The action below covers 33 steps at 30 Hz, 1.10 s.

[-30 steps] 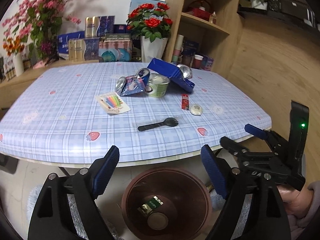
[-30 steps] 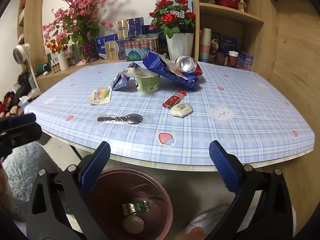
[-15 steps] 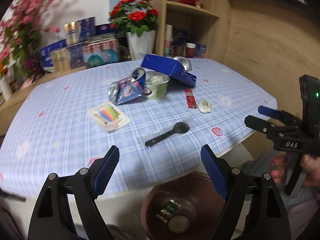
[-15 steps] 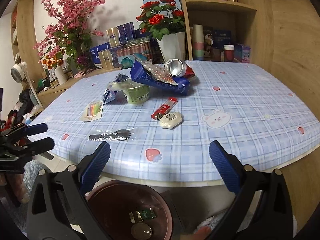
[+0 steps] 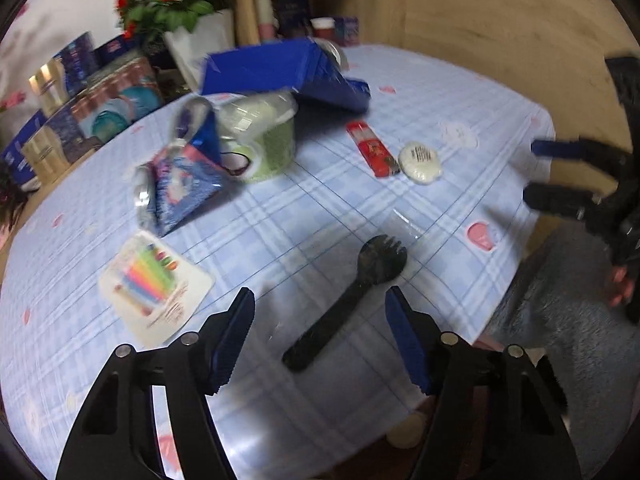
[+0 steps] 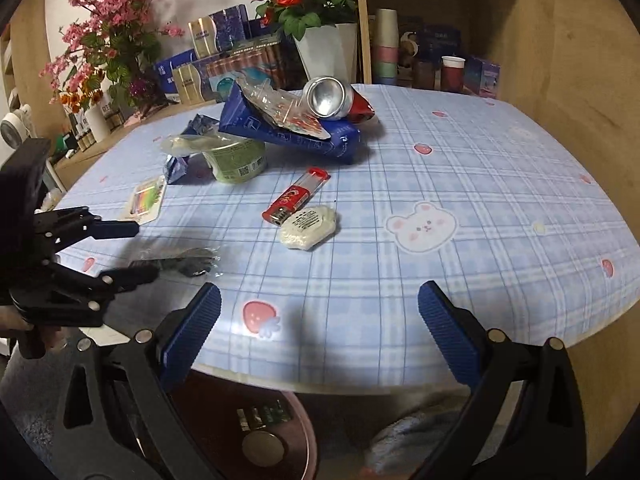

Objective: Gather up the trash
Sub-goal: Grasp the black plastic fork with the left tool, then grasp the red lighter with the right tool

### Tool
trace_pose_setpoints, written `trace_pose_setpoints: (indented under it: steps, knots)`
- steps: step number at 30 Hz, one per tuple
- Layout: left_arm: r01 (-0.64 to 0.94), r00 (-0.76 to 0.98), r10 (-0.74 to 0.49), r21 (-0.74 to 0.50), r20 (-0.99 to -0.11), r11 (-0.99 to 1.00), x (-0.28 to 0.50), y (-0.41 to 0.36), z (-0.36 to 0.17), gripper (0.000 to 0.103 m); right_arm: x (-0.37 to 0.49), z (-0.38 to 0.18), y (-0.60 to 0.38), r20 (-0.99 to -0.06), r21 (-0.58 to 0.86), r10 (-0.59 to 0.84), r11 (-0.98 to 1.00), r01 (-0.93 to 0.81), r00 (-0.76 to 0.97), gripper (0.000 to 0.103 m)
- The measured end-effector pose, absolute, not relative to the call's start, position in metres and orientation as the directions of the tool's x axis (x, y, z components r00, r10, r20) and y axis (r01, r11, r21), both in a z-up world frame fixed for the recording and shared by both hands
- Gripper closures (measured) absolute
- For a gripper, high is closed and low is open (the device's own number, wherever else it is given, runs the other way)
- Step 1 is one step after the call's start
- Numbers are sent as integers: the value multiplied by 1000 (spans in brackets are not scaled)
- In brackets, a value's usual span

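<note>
A black plastic spork in clear wrap point(image 5: 348, 292) lies near the table's front edge; its handle lies between the open jaws of my left gripper point(image 5: 320, 320), just above it. It also shows in the right wrist view point(image 6: 180, 266). Behind lie a red lighter point(image 5: 372, 148), a white round packet point(image 5: 422, 158), a green cup point(image 5: 264, 144), a blue snack bag point(image 5: 184, 188), a blue carton point(image 5: 288, 72), a candle pack point(image 5: 156, 284) and a crushed can point(image 6: 332, 98). My right gripper point(image 6: 318, 320) is open and empty over the table's front edge.
A brown bin point(image 6: 256, 432) holding some trash stands on the floor under the table edge. Flower vases point(image 6: 328, 52), boxes and a wooden shelf point(image 6: 432, 28) line the back of the blue checked table point(image 6: 480, 200).
My left gripper has moved up from over the bin and forward over the table to the spork. The right gripper has risen and moved forward to the table's edge.
</note>
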State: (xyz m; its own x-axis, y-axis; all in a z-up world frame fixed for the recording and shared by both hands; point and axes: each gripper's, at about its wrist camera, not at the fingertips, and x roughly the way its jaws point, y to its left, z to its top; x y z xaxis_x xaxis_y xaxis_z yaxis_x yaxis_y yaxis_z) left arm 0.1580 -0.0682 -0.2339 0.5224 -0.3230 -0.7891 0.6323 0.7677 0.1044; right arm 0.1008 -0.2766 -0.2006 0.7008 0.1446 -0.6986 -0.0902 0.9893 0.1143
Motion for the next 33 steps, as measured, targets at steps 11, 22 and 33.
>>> trace_pose_setpoints:
  steps: [11, 22, 33]
  knots:
    - [594, 519, -347, 38, -781, 804, 176, -69, -238, 86, 130, -200, -270, -711, 72, 142, 989, -130, 688, 6]
    - [411, 592, -415, -184, -691, 893, 163, -23, -216, 94, 202, -205, -253, -745, 99, 217, 971, -218, 631, 46]
    - [300, 679, -417, -290, -605, 909, 137, 5, -184, 94, 256, -225, -243, -813, 130, 137, 990, -52, 566, 54]
